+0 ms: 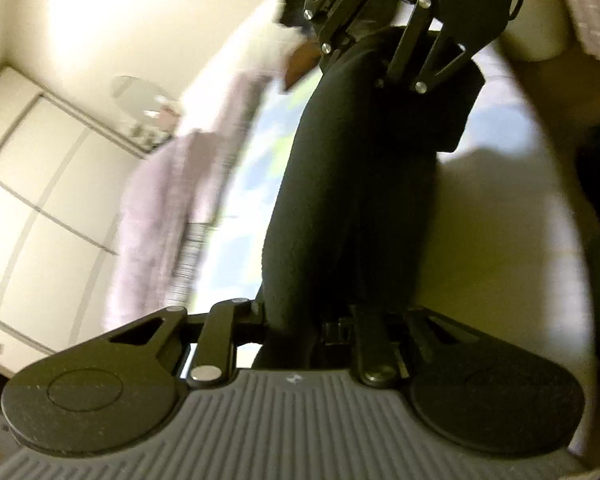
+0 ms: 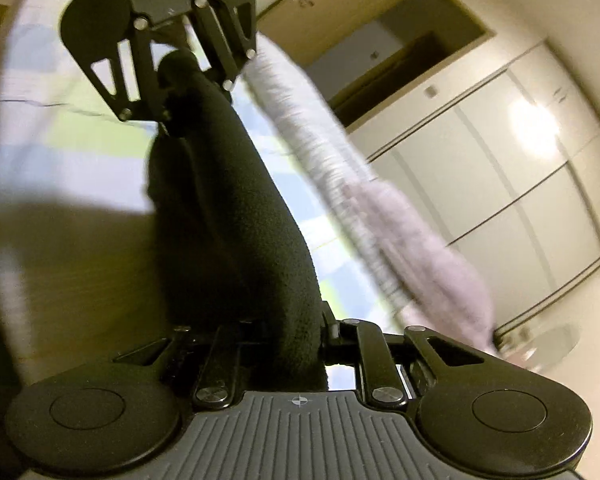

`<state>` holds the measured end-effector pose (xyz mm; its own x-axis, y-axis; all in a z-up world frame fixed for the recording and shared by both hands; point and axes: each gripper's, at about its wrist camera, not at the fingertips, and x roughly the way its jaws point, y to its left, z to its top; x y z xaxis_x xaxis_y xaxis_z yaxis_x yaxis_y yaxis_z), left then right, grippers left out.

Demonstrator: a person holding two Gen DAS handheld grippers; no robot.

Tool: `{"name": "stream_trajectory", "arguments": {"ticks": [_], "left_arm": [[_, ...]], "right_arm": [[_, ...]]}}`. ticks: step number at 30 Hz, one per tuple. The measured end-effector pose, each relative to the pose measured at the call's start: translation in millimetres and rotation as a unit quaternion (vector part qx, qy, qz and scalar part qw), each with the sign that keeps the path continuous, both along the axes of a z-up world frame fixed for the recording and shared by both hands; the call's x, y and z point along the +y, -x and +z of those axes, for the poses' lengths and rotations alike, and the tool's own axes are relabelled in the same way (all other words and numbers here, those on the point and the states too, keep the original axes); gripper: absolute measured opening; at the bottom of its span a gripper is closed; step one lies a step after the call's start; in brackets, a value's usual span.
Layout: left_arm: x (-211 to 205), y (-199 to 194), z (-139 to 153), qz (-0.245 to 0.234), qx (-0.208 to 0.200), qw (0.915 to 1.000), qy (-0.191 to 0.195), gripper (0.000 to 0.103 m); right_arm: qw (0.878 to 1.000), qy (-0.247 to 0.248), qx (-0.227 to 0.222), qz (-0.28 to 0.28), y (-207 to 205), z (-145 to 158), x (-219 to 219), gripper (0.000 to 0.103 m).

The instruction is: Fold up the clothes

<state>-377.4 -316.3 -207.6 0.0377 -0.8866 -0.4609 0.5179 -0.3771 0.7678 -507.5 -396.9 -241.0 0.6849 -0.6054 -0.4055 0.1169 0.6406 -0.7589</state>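
Both claws are clamped on one dark garment (image 1: 352, 200), which stretches between them like a thick twisted band. In the left wrist view the left claw (image 1: 300, 332) sits at the near edge, its fingers closed on the near end of the cloth; the right claw (image 1: 384, 68) hangs at the far end, facing back, its linkage drawn in around the other end. The right wrist view mirrors this: the right claw (image 2: 296, 344) pinches the cloth near the lens and the left claw (image 2: 172, 96) grips the far end at upper left. Each claw points somewhat downward, tilted against the room, so walls and cupboards lean across both views.

The garment (image 2: 228, 216) is held up off a bed (image 1: 236, 184) whose cover shows pale blue, green and white patches. A lilac towel or blanket (image 2: 420, 232) lies along the bed's edge, badly smeared by motion. White cupboard doors (image 1: 40, 184) fill the left of the left view and the right of the right view.

What kind of garment it is cannot be told: it is bunched, very dark and without visible detail. The pads themselves are buried in the cloth. A dark shape at the right border of the left view is cut off and unreadable, and a pale round object (image 1: 140, 96) near the cupboards is too blurred to name.
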Motion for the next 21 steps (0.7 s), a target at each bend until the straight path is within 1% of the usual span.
{"name": "stream_trajectory", "arguments": {"ticks": [3, 5, 6, 8, 10, 12, 13, 14, 16, 17, 18, 20, 21], "left_arm": [[-15, -6, 22, 0.021, -0.004, 0.9987, 0.046, 0.018], [-9, -5, 23, 0.024, -0.007, 0.9978, 0.062, 0.018], [-3, -3, 17, 0.025, -0.01, 0.9978, 0.06, 0.018], [13, 3, -6, 0.024, -0.018, 0.9987, 0.042, 0.019], [28, 13, -46, 0.028, -0.011, 0.9995, -0.002, 0.02], [42, 22, -90, 0.031, -0.002, 0.9981, -0.054, 0.022], [48, 27, -114, 0.034, -0.001, 0.9958, -0.085, 0.023], [54, 30, -133, 0.037, -0.003, 0.9937, -0.106, 0.024], [67, 37, -163, 0.047, -0.002, 0.9911, -0.125, 0.028], [74, 38, -171, 0.056, 0.001, 0.9913, -0.119, 0.025], [78, 39, -174, 0.069, 0.015, 0.9916, -0.108, 0.025], [78, 34, -170, 0.095, 0.064, 0.9871, -0.112, 0.026], [81, 30, -165, 0.105, 0.083, 0.9847, -0.112, 0.027]], "right_arm": [[0.999, 0.039, -0.024, -0.002, -17, 27, -28, 0.016], [0.997, 0.064, -0.046, 0.0, -20, 39, -32, 0.016], [0.996, 0.07, -0.057, 0.002, -18, 40, -30, 0.016], [0.996, 0.063, -0.061, 0.011, -11, 22, -20, 0.016], [0.997, 0.046, -0.053, 0.022, -2, -4, -9, 0.016], [1.0, 0.002, -0.018, 0.024, 6, -46, -1, 0.016], [1.0, -0.021, 0.003, 0.021, 9, -67, 3, 0.016], [0.999, -0.037, 0.022, 0.019, 13, -85, 8, 0.017], [0.997, -0.053, 0.053, 0.022, 24, -114, 22, 0.017], [0.996, -0.053, 0.063, 0.021, 30, -124, 29, 0.019], [0.997, -0.049, 0.064, 0.015, 37, -129, 34, 0.021], [0.996, -0.057, 0.063, -0.004, 52, -130, 38, 0.024], [0.996, -0.065, 0.056, -0.015, 59, -127, 38, 0.025]]}}
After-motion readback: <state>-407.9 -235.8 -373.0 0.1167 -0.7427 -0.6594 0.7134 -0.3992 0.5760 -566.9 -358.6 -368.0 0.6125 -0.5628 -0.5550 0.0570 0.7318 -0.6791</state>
